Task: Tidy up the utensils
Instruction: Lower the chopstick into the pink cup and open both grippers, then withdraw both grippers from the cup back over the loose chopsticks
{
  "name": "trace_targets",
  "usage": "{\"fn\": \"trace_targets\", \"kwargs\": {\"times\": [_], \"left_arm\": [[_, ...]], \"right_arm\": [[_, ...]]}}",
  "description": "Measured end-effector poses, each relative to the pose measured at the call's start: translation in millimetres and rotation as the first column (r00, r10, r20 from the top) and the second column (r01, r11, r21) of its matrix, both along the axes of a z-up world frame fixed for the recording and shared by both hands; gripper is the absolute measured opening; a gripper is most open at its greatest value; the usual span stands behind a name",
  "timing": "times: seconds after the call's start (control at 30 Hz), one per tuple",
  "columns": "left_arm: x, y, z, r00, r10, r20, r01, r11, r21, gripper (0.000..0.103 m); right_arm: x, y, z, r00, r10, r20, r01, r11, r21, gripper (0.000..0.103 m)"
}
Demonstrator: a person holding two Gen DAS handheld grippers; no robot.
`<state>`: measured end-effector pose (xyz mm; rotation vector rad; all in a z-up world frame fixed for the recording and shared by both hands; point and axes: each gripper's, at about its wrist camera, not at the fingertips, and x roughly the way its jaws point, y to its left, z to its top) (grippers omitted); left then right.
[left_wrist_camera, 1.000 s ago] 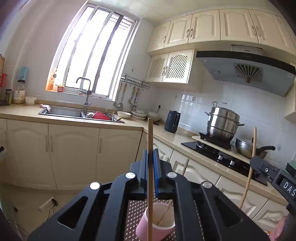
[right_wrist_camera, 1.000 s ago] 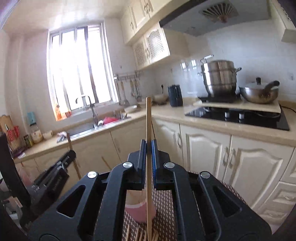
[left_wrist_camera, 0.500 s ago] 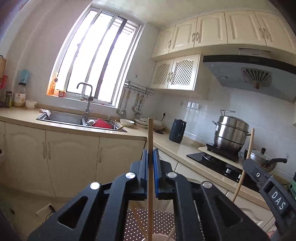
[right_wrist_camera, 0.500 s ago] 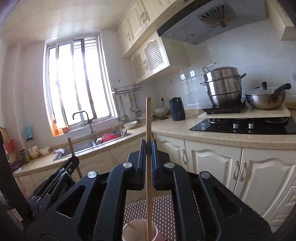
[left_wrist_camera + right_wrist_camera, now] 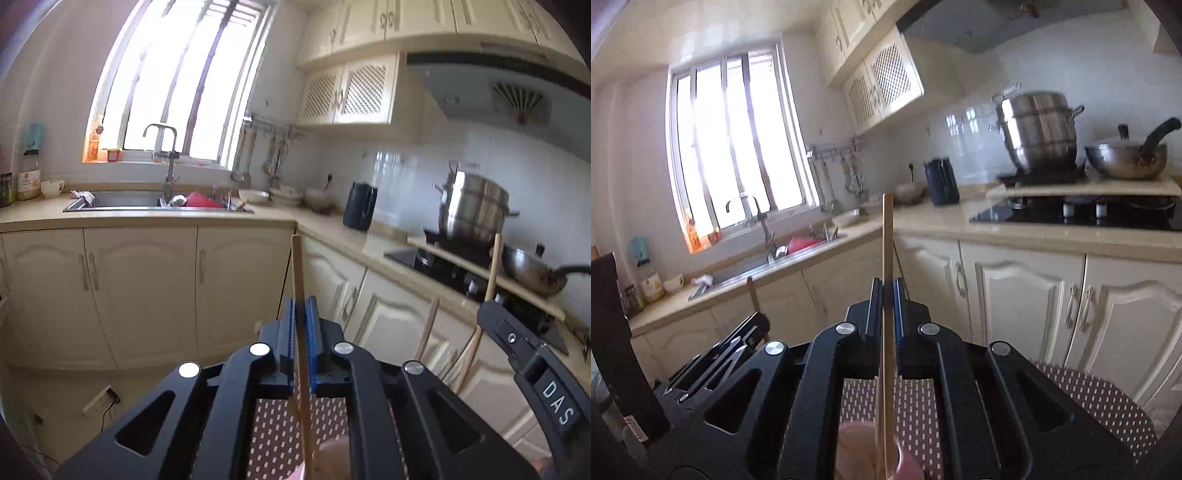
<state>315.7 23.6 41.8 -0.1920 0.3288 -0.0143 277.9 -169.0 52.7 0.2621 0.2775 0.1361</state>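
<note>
My left gripper (image 5: 301, 306) is shut on an upright wooden chopstick (image 5: 297, 266) between its blue pads. The stick's lower end runs down to the rim of a pink cup (image 5: 332, 458) at the bottom edge. My right gripper (image 5: 886, 291) is shut on a second upright chopstick (image 5: 886, 240), whose lower end lies over the mouth of the pink cup (image 5: 857, 450). Whether it is inside, I cannot tell. Each gripper shows in the other's view: the right gripper (image 5: 491, 314) with its stick at the right, the left gripper (image 5: 753, 325) at the left. Another chopstick (image 5: 428, 325) leans up behind my left gripper.
The cup stands on a brown dotted tablecloth (image 5: 1089, 398). Cream cabinets (image 5: 140, 288) run behind it under an L-shaped counter with a sink (image 5: 122, 201), a dark kettle (image 5: 360, 205), a steel pot (image 5: 472, 210) and a wok (image 5: 1126, 158) on the stove. A power strip (image 5: 99, 398) lies on the floor.
Both grippers have sunk with their chopsticks toward the pink cup, which now looks larger and closer. The counters sit higher in both views. Both stay shut on their sticks.
</note>
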Motion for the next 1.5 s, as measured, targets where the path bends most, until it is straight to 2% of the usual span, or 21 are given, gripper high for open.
{"fn": "trace_targets", "kwargs": {"times": [0.27, 0.37, 0.4, 0.43, 0.5, 0.53, 0.67, 0.8, 1.07, 1.5], "left_arm": [[-27.4, -0.6, -24.2, 1.0, 0.003, -0.028, -0.001, 0.998, 0.061, 0.01], [-35.8, -0.1, -30.6, 0.999, 0.017, -0.043, -0.012, 0.995, 0.095, 0.022], [-40.5, 1.5, -32.2, 0.999, 0.026, -0.039, -0.022, 0.995, 0.101, 0.022], [-43.9, 2.6, -32.9, 0.999, 0.027, -0.035, -0.023, 0.994, 0.104, 0.022], [-52.4, 5.8, -34.1, 0.999, 0.03, -0.035, -0.026, 0.993, 0.111, 0.029], [-55.1, 6.9, -34.1, 0.999, 0.033, -0.036, -0.029, 0.993, 0.112, 0.033], [-71.2, 13.2, -36.1, 0.999, 0.039, -0.036, -0.034, 0.992, 0.122, 0.036], [-84.3, 15.5, -35.7, 0.998, 0.052, -0.032, -0.047, 0.989, 0.141, 0.043], [-112.2, 20.3, -33.5, 0.998, 0.05, -0.024, -0.046, 0.987, 0.155, 0.059], [-151.4, 26.9, -48.9, 0.998, 0.027, -0.064, -0.019, 0.992, 0.127, 0.064]], "right_arm": [[-11.5, 2.7, -23.9, 0.993, 0.046, -0.105, -0.051, 0.998, -0.036, 0.007], [-16.6, -0.8, -28.8, 0.99, 0.022, -0.138, -0.027, 0.999, -0.037, 0.01], [-17.7, -2.9, -29.4, 0.989, 0.018, -0.144, -0.024, 0.999, -0.036, 0.011], [-20.0, -5.6, -30.7, 0.989, 0.011, -0.149, -0.017, 0.999, -0.037, 0.016], [-24.5, -10.2, -32.6, 0.987, -0.031, -0.158, 0.022, 0.998, -0.059, 0.046], [-28.8, -12.5, -33.4, 0.988, -0.044, -0.149, 0.035, 0.997, -0.062, 0.066], [-43.1, -15.8, -33.9, 0.988, -0.065, -0.139, 0.052, 0.994, -0.1, 0.066], [-58.9, -25.4, -37.0, 0.987, -0.052, -0.151, 0.044, 0.998, -0.055, 0.066], [-83.3, -37.6, -42.4, 0.984, -0.055, -0.169, 0.051, 0.998, -0.025, 0.07], [-126.4, -56.0, -61.0, 0.971, -0.106, -0.216, 0.105, 0.994, -0.019, 0.085]]}}
